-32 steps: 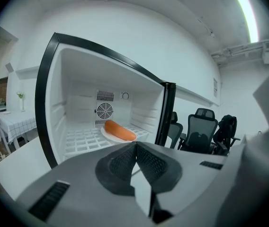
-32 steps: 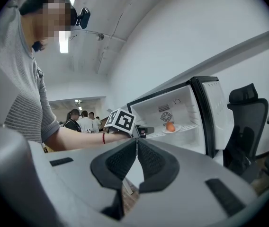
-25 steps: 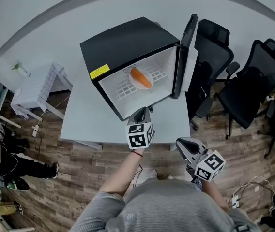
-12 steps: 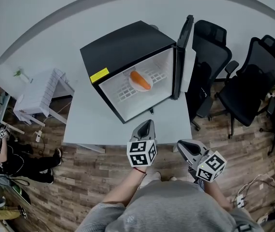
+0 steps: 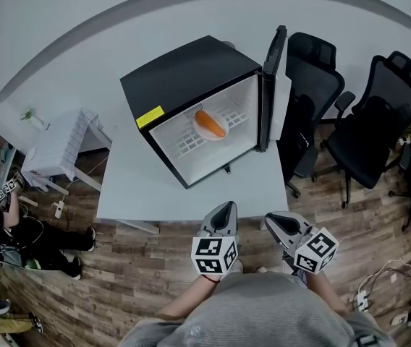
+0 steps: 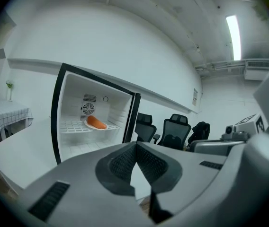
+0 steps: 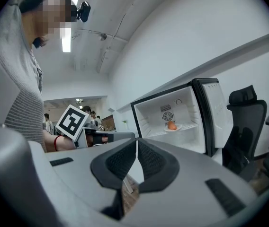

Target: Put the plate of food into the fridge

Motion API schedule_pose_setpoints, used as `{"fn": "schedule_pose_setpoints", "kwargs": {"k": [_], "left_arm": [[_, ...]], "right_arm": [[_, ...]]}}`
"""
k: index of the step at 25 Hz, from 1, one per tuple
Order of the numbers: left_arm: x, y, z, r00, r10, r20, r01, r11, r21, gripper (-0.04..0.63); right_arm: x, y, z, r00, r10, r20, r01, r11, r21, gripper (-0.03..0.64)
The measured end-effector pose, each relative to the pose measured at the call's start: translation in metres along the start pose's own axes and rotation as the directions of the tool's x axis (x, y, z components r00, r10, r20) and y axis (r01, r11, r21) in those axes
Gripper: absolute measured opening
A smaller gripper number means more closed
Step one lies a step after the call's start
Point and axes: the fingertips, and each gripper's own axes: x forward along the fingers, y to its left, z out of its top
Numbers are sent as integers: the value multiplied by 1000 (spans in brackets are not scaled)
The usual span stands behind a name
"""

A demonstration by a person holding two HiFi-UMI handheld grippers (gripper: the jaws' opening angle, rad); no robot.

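Note:
A small black fridge stands on the white table with its door swung open to the right. On its wire shelf lies a white plate with an orange piece of food, also seen as the plate in the left gripper view and the plate in the right gripper view. My left gripper is shut and empty, held back at the table's near edge. My right gripper is also shut and empty, just right of it.
Two black office chairs stand right of the table. A small white side table is at the left, and a person crouches on the wooden floor at far left.
My left gripper has drawn back from the fridge front to the table's near edge. The plate stays on the shelf. The right gripper has barely moved.

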Motion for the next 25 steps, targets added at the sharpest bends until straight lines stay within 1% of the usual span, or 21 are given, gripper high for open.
{"fn": "schedule_pose_setpoints", "kwargs": {"k": [7, 11, 13, 16, 21, 25], "left_arm": [[-33, -14, -28, 996, -86, -29, 83, 993, -88, 11], [-39, -12, -28, 991, -135, 4, 134, 982, -131, 11], [-39, -11, -24, 990, -140, 19, 141, 982, -127, 12], [-41, -15, -22, 988, -152, 34, 154, 983, -104, 12], [-43, -19, -21, 981, -189, 52, 194, 974, -118, 12], [-42, -18, -21, 980, -194, 51, 198, 974, -107, 12]], "right_arm": [[0, 9, -8, 1000, 6, -25, -6, 1000, -10, 15], [1, 15, -14, 999, 14, -49, -15, 1000, -18, 15], [2, 19, -15, 999, 21, -48, -22, 1000, -17, 15], [5, 23, -15, 999, 25, -40, -26, 1000, -18, 15], [10, 30, -11, 999, 30, -28, -31, 999, -26, 15], [13, 33, -13, 999, 35, -33, -36, 999, -27, 15]]}}
